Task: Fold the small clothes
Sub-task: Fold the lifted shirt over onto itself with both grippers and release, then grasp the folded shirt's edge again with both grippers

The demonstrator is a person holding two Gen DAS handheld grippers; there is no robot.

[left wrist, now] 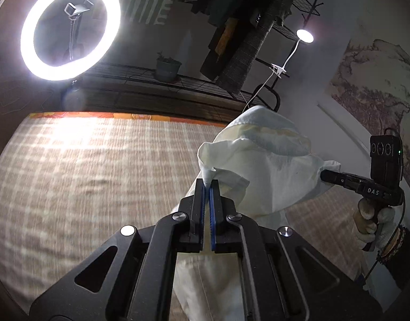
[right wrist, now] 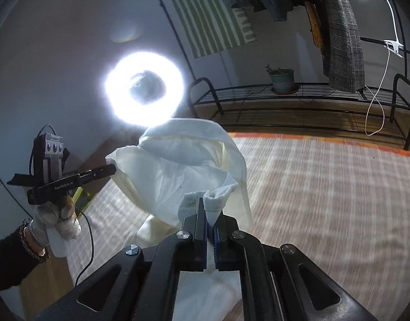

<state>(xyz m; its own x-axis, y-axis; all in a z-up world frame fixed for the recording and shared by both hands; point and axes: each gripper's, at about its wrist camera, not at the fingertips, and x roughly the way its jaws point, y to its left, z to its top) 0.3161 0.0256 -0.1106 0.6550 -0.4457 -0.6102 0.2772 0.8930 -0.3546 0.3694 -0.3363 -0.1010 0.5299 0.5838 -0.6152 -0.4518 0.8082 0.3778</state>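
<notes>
Left tongs point(left wrist: 208, 184): closed on a bunched corner of the pale garment point(left wrist: 261, 165), blue pads pinching the cloth between them.
Right tongs point(right wrist: 208, 208): closed on another bunched edge of the same garment, cloth wedged between the pads.
Pale garment: a whitish, faintly yellow piece of clothing, held up in the air between the two tongs; it sags in loose folds and hangs down past both of them, above the checked mat point(left wrist: 98, 165).
Left hand point(right wrist: 62, 218): gloved, seen at the left of the right wrist view, gripping the handle of its tool; beaded bracelets sit on the wrist just near of it.
Right hand point(left wrist: 373, 219): gloved, at the right of the left wrist view, around its tool's handle.
Checked mat: beige and white weave, spread under the garment, with an orange border along its far edge.
Ring light point(left wrist: 70, 28): lit, standing beyond the mat's far edge.
Black wire rack point(right wrist: 298, 99): far side of the room, a potted plant point(right wrist: 282, 79) on its low shelf.
Hanging clothes point(right wrist: 338, 26): on the rack, a grey plaid piece among them.
Clip lamp point(left wrist: 305, 36): lit, clamped to the rack by a white clip.
</notes>
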